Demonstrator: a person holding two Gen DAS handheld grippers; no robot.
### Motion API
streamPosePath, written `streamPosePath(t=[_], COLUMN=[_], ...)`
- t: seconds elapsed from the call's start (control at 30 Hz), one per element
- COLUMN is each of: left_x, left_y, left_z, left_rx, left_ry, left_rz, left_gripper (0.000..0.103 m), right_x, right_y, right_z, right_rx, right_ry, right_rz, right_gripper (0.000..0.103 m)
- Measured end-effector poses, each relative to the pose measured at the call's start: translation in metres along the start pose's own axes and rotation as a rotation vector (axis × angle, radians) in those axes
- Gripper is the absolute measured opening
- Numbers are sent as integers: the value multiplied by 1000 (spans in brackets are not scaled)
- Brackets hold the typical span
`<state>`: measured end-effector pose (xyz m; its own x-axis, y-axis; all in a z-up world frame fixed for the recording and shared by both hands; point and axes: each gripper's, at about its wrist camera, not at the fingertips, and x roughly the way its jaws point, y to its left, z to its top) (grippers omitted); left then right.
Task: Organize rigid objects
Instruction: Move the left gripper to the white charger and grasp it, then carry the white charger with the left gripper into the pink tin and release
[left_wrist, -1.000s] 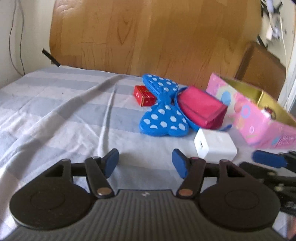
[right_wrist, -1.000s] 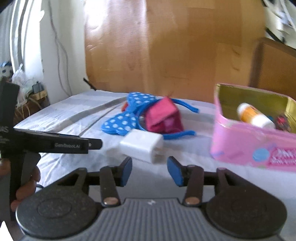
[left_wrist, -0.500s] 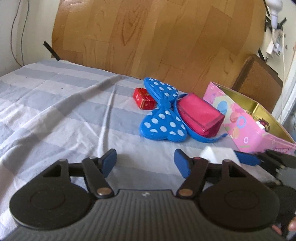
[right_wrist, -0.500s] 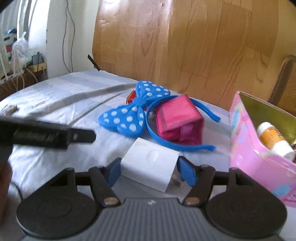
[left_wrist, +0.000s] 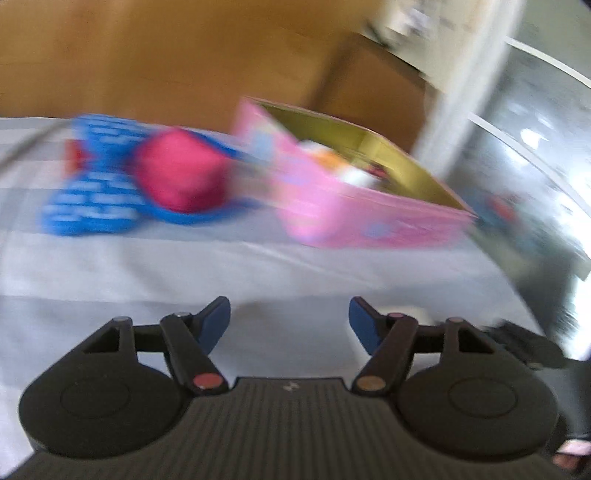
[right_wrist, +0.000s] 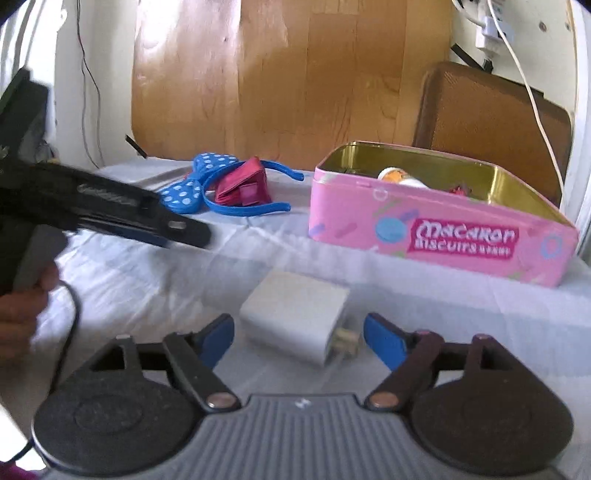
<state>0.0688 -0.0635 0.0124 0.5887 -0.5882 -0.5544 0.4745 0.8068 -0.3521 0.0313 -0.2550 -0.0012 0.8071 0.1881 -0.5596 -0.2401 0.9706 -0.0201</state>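
Observation:
A white charger block lies on the striped bed sheet between the open fingers of my right gripper; neither pad touches it. The open pink biscuit tin stands beyond, at the right, with a small bottle inside. A blue polka-dot bow headband and a pink wallet lie at the back left. My left gripper is open and empty over bare sheet; its view is blurred, showing the tin, the bow and the wallet.
The left gripper's body and the hand holding it reach in from the left in the right wrist view. A wooden headboard and a brown chair back stand behind the bed. A white cable hangs at the right.
My right gripper has opened and the charger block now lies free on the sheet between its fingers. My left gripper has swung quickly to the right, blurring its view.

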Motion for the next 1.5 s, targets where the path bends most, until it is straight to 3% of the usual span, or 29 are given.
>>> streamPosePath(t=[0.13, 0.33, 0.4, 0.47, 0.63, 0.9, 1.03, 1.23, 1.5], left_x=[11, 18, 20, 26, 28, 22, 36, 71, 111], left_y=[-25, -32, -35, -39, -51, -72, -71, -62, -45], left_z=[-3, -8, -9, -7, 6, 60, 86, 113, 123], left_rx=[24, 15, 38, 32, 67, 167, 169, 149, 94], left_ry=[72, 125, 128, 140, 103, -48, -81, -56, -13], left_rz=[-71, -72, -60, -109, -76, -84, -68, -31, 13], left_gripper=[70, 69, 66, 57, 57, 56, 56, 56, 56], right_x=[-1, 6, 11, 14, 8, -2, 11, 53, 103], right_y=[-2, -1, -4, -9, -12, -27, -39, -59, -74], right_z=[-4, 3, 3, 5, 3, 42, 68, 95, 105], right_rx=[-28, -109, -101, -74, -46, -10, -5, 33, 64], right_ry=[10, 4, 28, 36, -7, -172, -214, -190, -134], right_rz=[5, 9, 43, 102, 83, -2, -26, -14, -19], right_gripper=[85, 85, 73, 57, 47, 47, 47, 47, 49])
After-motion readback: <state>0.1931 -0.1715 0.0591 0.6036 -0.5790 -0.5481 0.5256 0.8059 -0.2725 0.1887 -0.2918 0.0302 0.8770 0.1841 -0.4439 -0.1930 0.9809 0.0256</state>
